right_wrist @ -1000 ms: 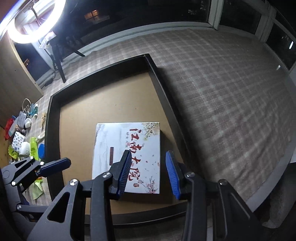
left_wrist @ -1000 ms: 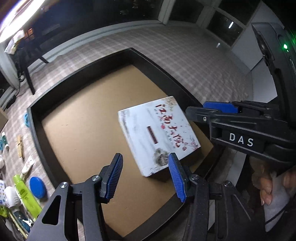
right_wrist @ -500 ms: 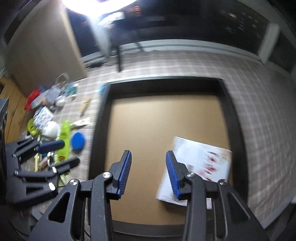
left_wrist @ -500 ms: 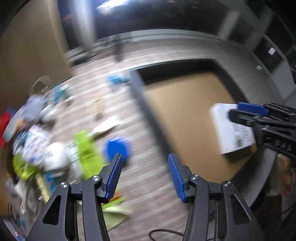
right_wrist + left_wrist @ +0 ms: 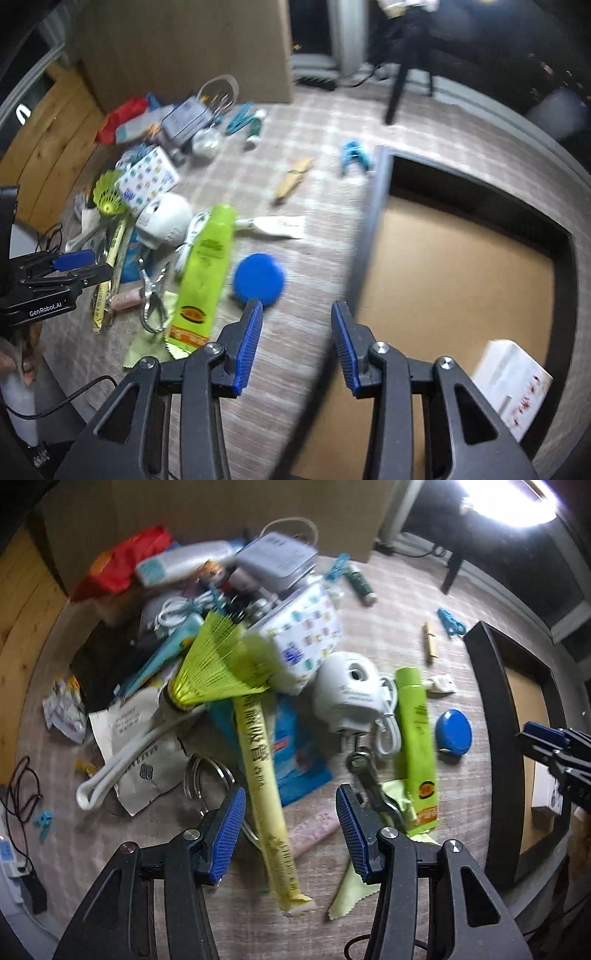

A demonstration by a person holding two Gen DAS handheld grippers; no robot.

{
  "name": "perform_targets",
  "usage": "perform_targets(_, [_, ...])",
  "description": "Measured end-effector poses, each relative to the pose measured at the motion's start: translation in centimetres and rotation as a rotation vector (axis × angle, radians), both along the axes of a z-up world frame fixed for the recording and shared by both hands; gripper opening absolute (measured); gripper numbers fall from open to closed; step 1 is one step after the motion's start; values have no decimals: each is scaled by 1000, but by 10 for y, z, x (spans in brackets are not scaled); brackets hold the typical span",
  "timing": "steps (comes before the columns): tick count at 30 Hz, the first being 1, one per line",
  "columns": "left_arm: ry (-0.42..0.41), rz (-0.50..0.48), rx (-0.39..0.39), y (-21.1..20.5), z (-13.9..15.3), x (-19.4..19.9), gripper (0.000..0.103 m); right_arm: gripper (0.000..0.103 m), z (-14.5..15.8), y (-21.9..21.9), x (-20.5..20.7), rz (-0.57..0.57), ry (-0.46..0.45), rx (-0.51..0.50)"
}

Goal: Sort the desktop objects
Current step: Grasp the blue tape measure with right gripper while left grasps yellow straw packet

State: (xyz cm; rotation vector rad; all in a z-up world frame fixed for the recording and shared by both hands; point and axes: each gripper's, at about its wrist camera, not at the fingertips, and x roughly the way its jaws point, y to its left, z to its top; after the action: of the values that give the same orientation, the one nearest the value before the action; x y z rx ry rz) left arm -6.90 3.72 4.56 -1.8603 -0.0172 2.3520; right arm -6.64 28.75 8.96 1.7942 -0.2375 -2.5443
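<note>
The tablecloth (image 5: 325,122) is woven checked cloth, matt. The tray (image 5: 369,221) has a dull black frame and a plain brown cardboard floor. The blue disc (image 5: 259,278) is smooth plastic. The green tube (image 5: 413,738) is glossy plastic. The white box (image 5: 511,384) is printed card. The peg (image 5: 429,642) is bare wood. The clamp (image 5: 151,299) is shiny metal.

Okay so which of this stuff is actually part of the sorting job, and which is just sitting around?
Part of the job:
- black tray, with the white box inside
- green tube
- blue round lid
- yellow shuttlecock
- wooden clothespin
- left gripper and right gripper, both open and empty

Just lying about:
- cardboard panel
- black cable
</note>
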Motion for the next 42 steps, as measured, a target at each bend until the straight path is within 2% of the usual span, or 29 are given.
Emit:
perform_targets(4, [-28, 6, 15, -1, -7, -6, 48, 41, -13, -21, -22, 40, -33, 33])
perform_targets(6, [-52, 13, 21, 0, -10, -11, 48, 49, -22, -28, -35, 67, -69, 25])
perform_targets(9, [-95, 24, 43, -3, -19, -19, 47, 49, -35, -33, -48, 72, -112, 55])
perform_targets(13, [-118, 35, 41, -6, -26, -27, 38, 49, -51, -32, -58, 62, -160, 72])
perform_targets(17, [-140, 40, 57, -6, -34, -33, 20, 50, -59, -31, -63, 67, -184, 77])
perform_targets(22, [-144, 63, 101, -12, -36, -36, 13, 51, -60, -27, -69, 57, -197, 60])
perform_targets(27, [-140, 73, 132, -15, -37, -35, 12, 51, -64, -32, -69, 72, -232, 63])
perform_targets(31, [-127, 85, 142, -17, -37, -30, 11, 50, -65, -37, -64, 90, -213, 105])
perform_targets(34, [-106, 91, 136, -20, -32, -25, 11, 49, -62, -33, -63, 83, -212, 93])
perform_targets(42, [-56, 121, 203, -31, -9, -15, 10, 49, -37, -12, -50, 58, -165, 43])
